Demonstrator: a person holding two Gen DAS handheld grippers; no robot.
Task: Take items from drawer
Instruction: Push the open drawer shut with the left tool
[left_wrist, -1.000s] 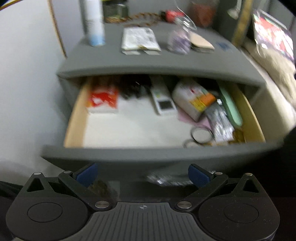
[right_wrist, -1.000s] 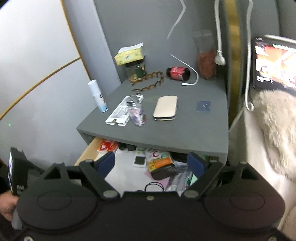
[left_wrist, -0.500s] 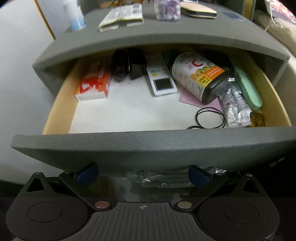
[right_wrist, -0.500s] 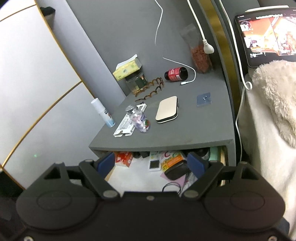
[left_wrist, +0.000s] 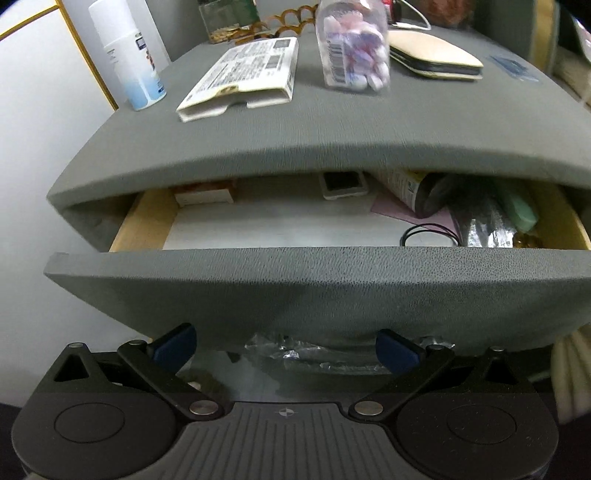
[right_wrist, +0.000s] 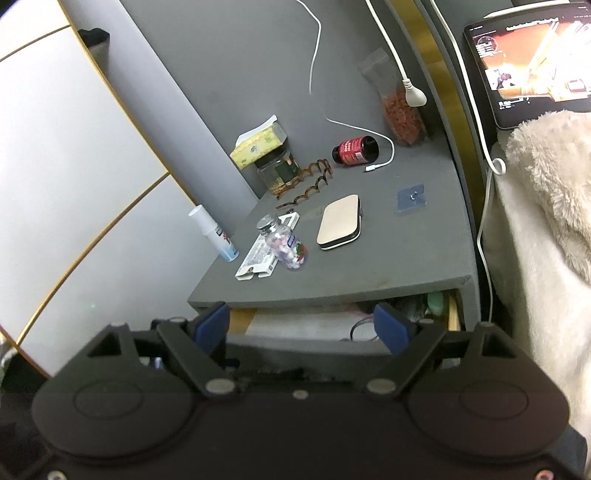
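The grey nightstand's drawer (left_wrist: 295, 295) stands pulled out. Inside lie a red-and-white box (left_wrist: 203, 194), a white device with a screen (left_wrist: 343, 184), a dark-capped bottle on its side (left_wrist: 417, 192), black hair ties (left_wrist: 428, 234), a foil packet (left_wrist: 484, 225) and a green case (left_wrist: 517, 210). My left gripper (left_wrist: 284, 347) is open, low in front of the drawer panel, with crinkled clear plastic (left_wrist: 295, 350) beyond its fingers. My right gripper (right_wrist: 301, 326) is open and empty above the drawer's front edge (right_wrist: 332, 349).
On the nightstand top (right_wrist: 369, 258) stand a spray bottle (right_wrist: 214, 236), a flat white box (right_wrist: 258, 258), a pill bottle (right_wrist: 284, 243), a beige case (right_wrist: 340, 223) and a red-labelled bottle (right_wrist: 354, 149). A fluffy blanket (right_wrist: 535, 221) and a tablet (right_wrist: 535, 59) are on the right.
My left gripper has sunk and come close to the drawer front, so less of the drawer's inside shows. The right view rolled a little early on, then held still.
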